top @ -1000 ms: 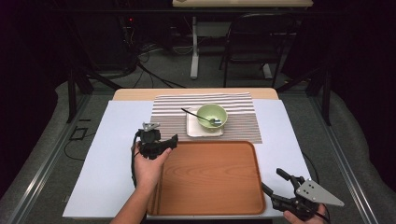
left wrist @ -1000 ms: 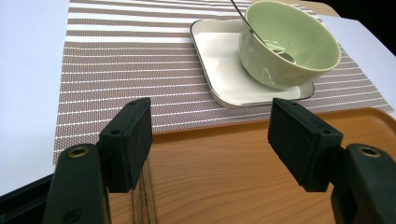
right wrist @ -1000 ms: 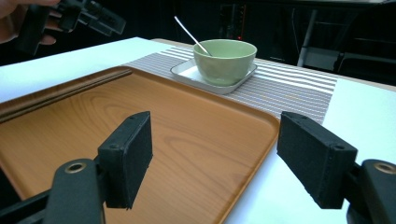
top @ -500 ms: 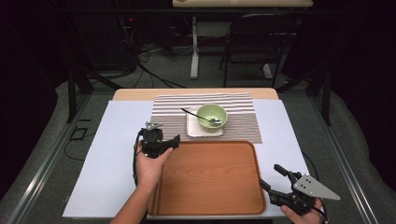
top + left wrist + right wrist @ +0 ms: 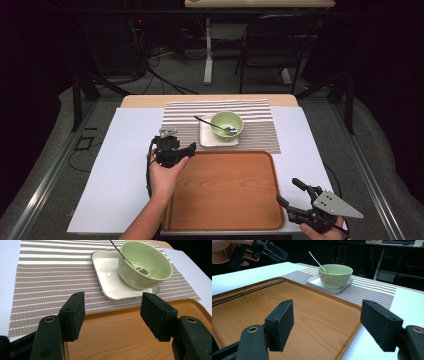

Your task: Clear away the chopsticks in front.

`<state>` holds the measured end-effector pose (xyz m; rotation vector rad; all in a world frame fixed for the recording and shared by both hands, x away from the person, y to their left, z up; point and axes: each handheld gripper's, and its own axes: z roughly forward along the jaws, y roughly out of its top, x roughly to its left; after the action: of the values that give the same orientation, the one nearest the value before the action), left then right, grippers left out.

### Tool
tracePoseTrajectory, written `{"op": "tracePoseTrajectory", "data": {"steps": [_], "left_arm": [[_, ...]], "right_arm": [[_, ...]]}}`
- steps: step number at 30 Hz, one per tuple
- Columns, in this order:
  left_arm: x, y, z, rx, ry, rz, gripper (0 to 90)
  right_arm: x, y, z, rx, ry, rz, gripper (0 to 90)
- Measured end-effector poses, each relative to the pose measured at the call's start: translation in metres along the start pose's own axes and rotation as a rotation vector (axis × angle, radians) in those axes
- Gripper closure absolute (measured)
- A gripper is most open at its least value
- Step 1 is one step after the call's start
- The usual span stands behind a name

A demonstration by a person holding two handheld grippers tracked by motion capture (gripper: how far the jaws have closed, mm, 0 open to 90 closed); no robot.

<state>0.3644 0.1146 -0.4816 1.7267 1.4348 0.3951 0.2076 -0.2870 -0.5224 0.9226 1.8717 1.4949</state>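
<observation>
Bowl [image 5: 226, 123] on white plate [image 5: 207, 137], tray [image 5: 225, 195] seemingly before it

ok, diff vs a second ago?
The right tongs dropped toward the bottom edge of the high view, by the tray's near right corner. The left tongs barely moved; their jaws have just been closing a little, nothing between them. Bowl, spoon, plate, mat unchanged.
</observation>
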Motion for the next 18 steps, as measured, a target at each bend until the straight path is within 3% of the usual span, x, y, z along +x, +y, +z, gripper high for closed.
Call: {"op": "tracePoseTrajectory", "data": {"steps": [13, 18], "left_arm": [[0.0014, 0.0008, 0.0002, -0.015, -0.016, -0.013, 39.6], [-0.0005, 0.006, 0.0085, -0.028, -0.02, -0.022, 39.1]], "right_arm": [[-0.0001, -0.0015, 0.0005, 0.009, 0.006, -0.002, 26.7], [-0.0001, -0.0017, 0.0009, 0.012, 0.003, -0.009, 26.7]]}}
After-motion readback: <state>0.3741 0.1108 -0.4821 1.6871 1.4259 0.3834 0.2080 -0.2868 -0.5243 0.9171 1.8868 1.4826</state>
